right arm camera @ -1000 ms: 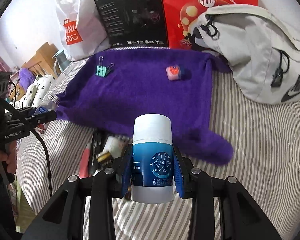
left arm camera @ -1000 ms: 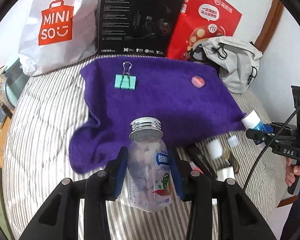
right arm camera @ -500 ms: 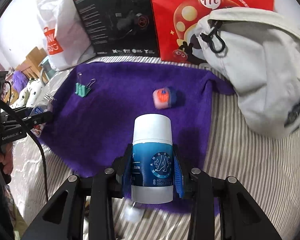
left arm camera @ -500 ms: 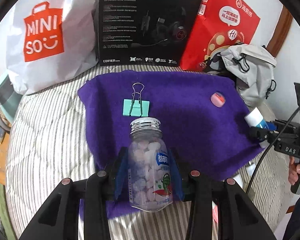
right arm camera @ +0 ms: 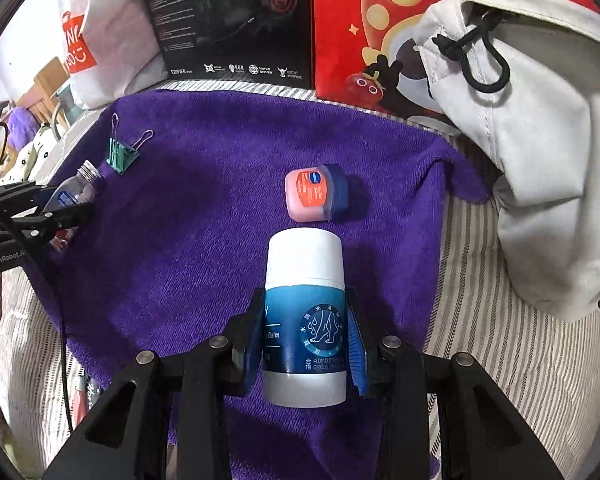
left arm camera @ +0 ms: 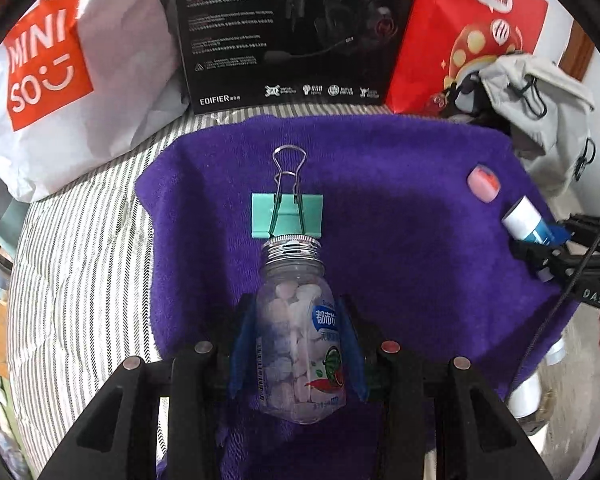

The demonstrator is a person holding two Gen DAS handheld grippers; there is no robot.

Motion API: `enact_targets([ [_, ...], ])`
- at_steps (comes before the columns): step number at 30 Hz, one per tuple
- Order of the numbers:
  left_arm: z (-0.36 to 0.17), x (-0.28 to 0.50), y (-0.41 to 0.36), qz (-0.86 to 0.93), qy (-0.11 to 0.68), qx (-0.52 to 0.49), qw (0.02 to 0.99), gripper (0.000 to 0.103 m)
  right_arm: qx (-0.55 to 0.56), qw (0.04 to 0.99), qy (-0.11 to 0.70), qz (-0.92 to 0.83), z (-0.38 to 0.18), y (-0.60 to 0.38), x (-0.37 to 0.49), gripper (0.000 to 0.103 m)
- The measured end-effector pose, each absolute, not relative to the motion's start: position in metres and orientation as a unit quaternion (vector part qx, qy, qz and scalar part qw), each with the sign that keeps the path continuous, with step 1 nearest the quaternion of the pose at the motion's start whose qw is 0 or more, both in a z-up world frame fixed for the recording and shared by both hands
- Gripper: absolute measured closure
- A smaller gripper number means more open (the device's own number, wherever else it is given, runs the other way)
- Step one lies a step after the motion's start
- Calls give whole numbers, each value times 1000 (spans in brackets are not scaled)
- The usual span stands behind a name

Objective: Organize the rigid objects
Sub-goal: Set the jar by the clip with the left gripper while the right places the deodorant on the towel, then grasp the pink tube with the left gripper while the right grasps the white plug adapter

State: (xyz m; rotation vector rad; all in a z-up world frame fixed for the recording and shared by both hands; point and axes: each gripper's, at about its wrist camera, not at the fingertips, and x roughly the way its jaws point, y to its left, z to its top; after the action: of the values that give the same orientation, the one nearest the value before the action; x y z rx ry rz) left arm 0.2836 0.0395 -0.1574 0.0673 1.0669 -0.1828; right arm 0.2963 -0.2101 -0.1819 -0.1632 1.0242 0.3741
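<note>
1. Bottle (left arm camera: 300, 340) and balm stick (right arm camera: 305, 320) are each held over a purple towel (left arm camera: 400, 240) spread on a striped bed cover (left arm camera: 80, 260).
2. Left wrist view: behind the towel lean a white shopping bag (left arm camera: 60, 80), a black headset box (left arm camera: 292, 32) and a red bag (left arm camera: 472, 32), with a grey backpack (left arm camera: 540, 100) at the right.
3. The left gripper (left arm camera: 298, 354) has its blue pads (left arm camera: 242, 352) pressed on both sides of the bottle, which is clear plastic with a silver screw cap, full of pale candies and low over the towel's near part.
4. Just past the cap lies a green binder clip (left arm camera: 287, 218); a pink jar (left arm camera: 484, 184) lies far right on the towel.
5. Right wrist view: the same towel, the backpack (right arm camera: 540, 160) bulking close on the right, the box (right arm camera: 228, 20) and the red bag (right arm camera: 380, 20) behind.
6. The right gripper (right arm camera: 305, 350) is clamped on the stick, white-capped with a blue label, above the towel (right arm camera: 200, 240) and just short of the jar (right arm camera: 312, 196).
7. At far left the clip (right arm camera: 121, 156) lies beside the other gripper's bottle (right arm camera: 76, 190).
</note>
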Motion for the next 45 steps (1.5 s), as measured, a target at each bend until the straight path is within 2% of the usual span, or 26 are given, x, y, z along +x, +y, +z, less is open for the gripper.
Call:
enact_targets([
  [8, -161, 288, 31, -82, 498, 63, 861, 64, -88, 859, 469, 184, -184, -209, 291, 66],
  [11, -161, 286, 33, -79, 498, 53, 862, 62, -90, 855, 473, 194, -183, -210, 293, 62],
  [13, -162, 281, 33, -84, 497, 52, 862, 48, -87, 851, 476, 206, -184, -209, 292, 53],
  [15, -163, 276, 32, -87, 497, 54, 862, 38, -99, 845, 478, 220, -185, -203, 288, 37],
  [16, -164, 272, 30, -85, 498, 59, 861, 36, -118, 843, 478, 215, -186, -198, 284, 36],
  [23, -152, 251, 33, -76, 495, 58, 864, 36, -98, 836, 500, 204, -178, -208, 279, 36],
  [32, -109, 207, 34, -69, 470, 49, 879, 36, -70, 851, 484, 190, -153, -233, 240, 36],
  [45, -148, 131, -20, -136, 522, 7, 842, 36, -23, 857, 485, 170, -144, -272, 129, 36],
])
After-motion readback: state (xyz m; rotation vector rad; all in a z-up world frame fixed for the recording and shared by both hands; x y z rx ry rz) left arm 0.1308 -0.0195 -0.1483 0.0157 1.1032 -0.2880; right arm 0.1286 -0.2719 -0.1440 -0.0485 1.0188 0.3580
